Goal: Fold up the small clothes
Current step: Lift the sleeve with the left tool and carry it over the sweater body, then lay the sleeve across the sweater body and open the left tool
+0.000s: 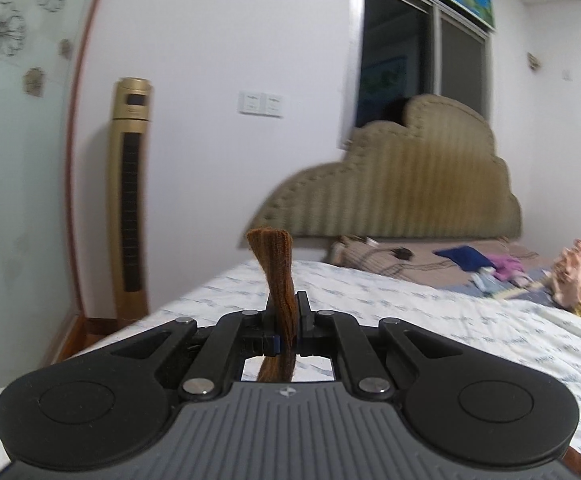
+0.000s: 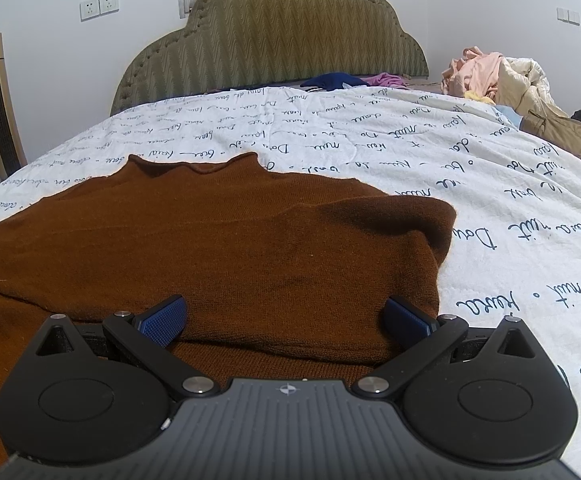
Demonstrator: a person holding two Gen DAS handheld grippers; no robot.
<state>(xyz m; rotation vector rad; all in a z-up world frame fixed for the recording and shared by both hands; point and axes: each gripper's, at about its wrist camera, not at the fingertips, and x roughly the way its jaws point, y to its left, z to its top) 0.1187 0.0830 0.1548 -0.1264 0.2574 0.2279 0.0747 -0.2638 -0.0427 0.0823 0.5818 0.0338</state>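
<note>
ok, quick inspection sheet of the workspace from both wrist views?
Surface: bed with white script-printed cover.
Job's things: brown knit top spread flat, right side folded in.
Clutter: pile of clothes at the far right; dark blue and purple garments by the headboard.
Grippers: left tool shut on a brown knit strip, lifted; right tool open, low over the top.
Cables: nothing seen.
Surroundings: gold tower fan, wall sockets, dark window.
</note>
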